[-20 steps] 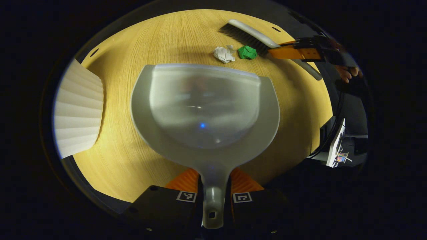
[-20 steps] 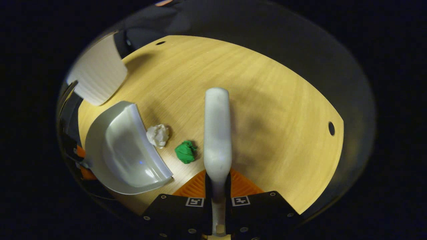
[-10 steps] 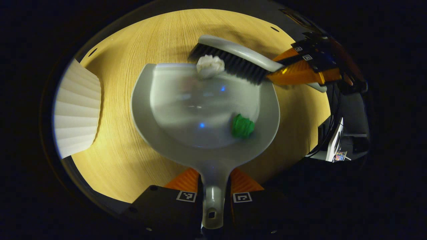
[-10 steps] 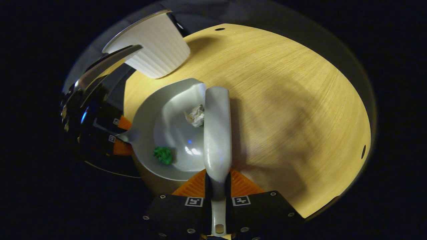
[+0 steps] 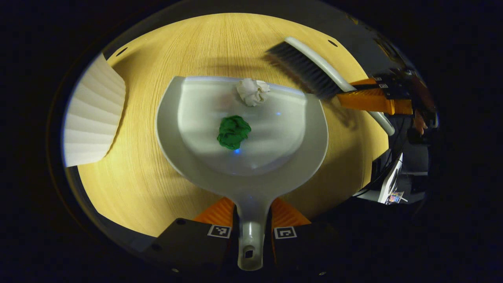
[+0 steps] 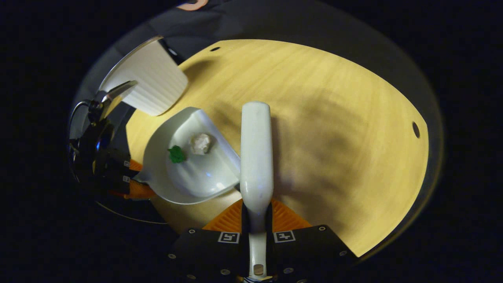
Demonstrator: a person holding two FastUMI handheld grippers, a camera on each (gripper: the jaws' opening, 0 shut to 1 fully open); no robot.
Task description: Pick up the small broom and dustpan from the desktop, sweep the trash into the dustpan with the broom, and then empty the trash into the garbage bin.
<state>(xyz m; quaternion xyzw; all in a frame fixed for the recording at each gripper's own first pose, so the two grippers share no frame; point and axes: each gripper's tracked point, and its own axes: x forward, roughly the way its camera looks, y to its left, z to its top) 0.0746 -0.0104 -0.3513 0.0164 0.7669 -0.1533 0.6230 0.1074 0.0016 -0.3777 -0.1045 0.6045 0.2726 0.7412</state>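
My left gripper (image 5: 251, 214) is shut on the handle of the grey dustpan (image 5: 196, 145), which rests on the wooden desktop (image 5: 137, 173). Inside the pan lie a green paper ball (image 5: 233, 131) and a white paper ball (image 5: 252, 91) near its front lip. My right gripper (image 6: 256, 218) is shut on the small broom's pale handle (image 6: 256, 153). In the left gripper view the broom (image 5: 310, 70) with dark bristles hangs lifted at the pan's far right, held by the right gripper (image 5: 373, 98). The right gripper view shows the dustpan (image 6: 204, 179) at left with the green ball (image 6: 176, 154) and the white ball (image 6: 201, 143) in it.
A white ribbed garbage bin (image 5: 92, 118) stands at the desk's left edge, close to the pan; the right gripper view has the bin (image 6: 151, 84) at upper left. A hand (image 5: 419, 122) and equipment sit beyond the desk's right edge. Small holes (image 6: 415, 129) mark the desktop corners.
The broom swept both paper balls into the dustpan, then lifted away to the right. The green ball rolled to the pan's middle; the white one stays by the lip.
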